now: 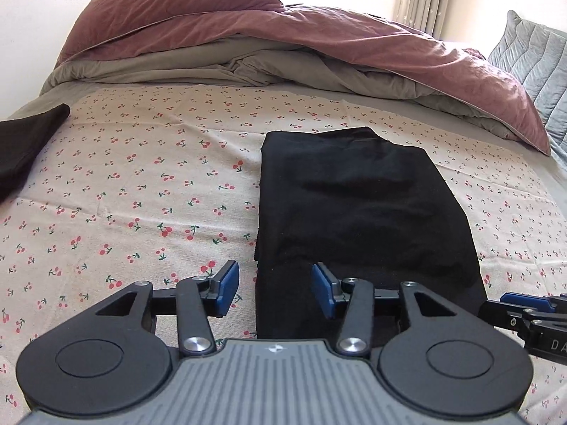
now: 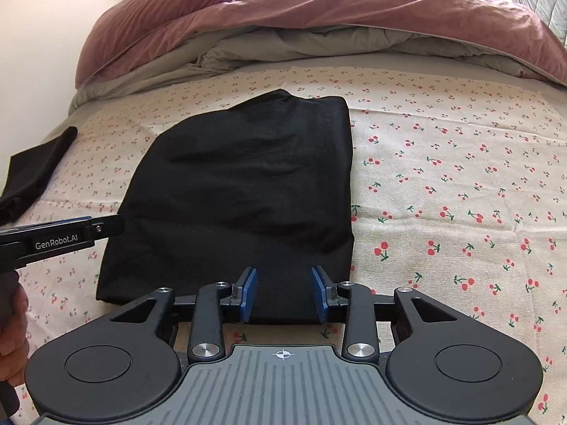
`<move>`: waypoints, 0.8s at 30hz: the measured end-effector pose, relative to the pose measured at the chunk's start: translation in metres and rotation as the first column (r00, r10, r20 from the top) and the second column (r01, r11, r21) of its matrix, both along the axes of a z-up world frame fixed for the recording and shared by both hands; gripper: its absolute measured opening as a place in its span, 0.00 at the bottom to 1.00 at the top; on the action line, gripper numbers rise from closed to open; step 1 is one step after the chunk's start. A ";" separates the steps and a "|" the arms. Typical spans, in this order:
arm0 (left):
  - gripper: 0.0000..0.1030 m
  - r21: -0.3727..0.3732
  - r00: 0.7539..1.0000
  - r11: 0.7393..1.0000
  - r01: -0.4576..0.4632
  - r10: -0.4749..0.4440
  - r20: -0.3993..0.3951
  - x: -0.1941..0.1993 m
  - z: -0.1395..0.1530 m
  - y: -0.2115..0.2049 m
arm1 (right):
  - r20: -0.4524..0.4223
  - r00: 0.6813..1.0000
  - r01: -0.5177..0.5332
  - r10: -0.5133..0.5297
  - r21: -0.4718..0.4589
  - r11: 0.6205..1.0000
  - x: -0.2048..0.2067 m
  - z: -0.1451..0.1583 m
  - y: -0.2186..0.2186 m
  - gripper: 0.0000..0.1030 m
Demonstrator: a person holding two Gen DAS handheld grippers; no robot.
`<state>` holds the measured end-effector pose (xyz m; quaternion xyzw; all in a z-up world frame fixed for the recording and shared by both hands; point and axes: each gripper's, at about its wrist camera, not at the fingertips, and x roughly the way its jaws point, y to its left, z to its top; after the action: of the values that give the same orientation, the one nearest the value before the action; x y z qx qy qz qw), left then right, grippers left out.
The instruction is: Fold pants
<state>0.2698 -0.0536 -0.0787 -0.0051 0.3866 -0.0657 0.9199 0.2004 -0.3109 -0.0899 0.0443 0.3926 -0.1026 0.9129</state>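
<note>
while the pants lie folded into a dark rectangle on the cherry sheet, a second dark cloth sits at the far left edge, well apart from them. moving right, the left gripper hangs over the pants' left edge, jaws parted about halfway with nothing pinched; one blue pad is over the sheet, the other over the fabric. further right, the right gripper hovers at the pants' near hem, jaws narrower but also apart and empty. beyond, a rumpled duvet is heaped at the head of the bed. judging from this, the fold looks nearly done, but the top layer is loose: a pad dragging across it could snag the hem and pull the stack open, and a shove from the left could skew the edges.
</note>
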 end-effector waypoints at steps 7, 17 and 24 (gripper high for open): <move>0.57 0.016 0.998 0.999 -0.037 0.037 -0.053 -0.024 0.002 -0.001 | 0.055 0.998 -0.005 0.003 0.024 1.000 -0.016 0.016 0.011 0.50; 0.87 0.085 0.998 0.995 -0.060 0.057 0.036 -0.067 0.021 -0.007 | 0.146 0.989 0.023 -0.016 -0.050 0.998 -0.043 0.033 0.035 0.74; 0.96 0.112 0.990 0.991 -0.076 0.062 0.125 -0.088 0.024 0.001 | 0.154 0.986 0.059 -0.059 0.005 0.998 -0.052 0.024 0.049 0.80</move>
<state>0.1822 -0.0530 -0.0551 0.0390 0.3329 -0.0115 0.9421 0.1484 -0.2621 -0.0655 0.0642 0.3192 -0.1258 0.9371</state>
